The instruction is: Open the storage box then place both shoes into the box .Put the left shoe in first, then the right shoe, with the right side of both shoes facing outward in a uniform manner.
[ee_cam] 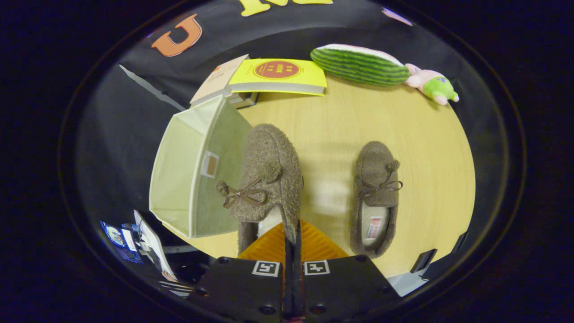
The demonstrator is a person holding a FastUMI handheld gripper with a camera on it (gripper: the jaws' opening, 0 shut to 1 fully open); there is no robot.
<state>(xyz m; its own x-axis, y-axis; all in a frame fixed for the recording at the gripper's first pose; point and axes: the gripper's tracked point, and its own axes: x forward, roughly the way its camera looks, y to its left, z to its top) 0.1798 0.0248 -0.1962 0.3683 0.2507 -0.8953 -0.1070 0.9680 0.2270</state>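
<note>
box (179, 166) open, empty; claw (292, 242) clamped on first shoe (269, 179) beside it; second shoe (374, 197) waits on table (426, 148).

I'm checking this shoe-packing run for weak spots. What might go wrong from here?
The gripper pinches only the heel rim of the held shoe, so the shoe may swing or slip out on the way in. The shoe hangs close to the storage box front edge; its toe might catch there and shove the light box. The second shoe lies sole down, so it needs turning to match.
</note>
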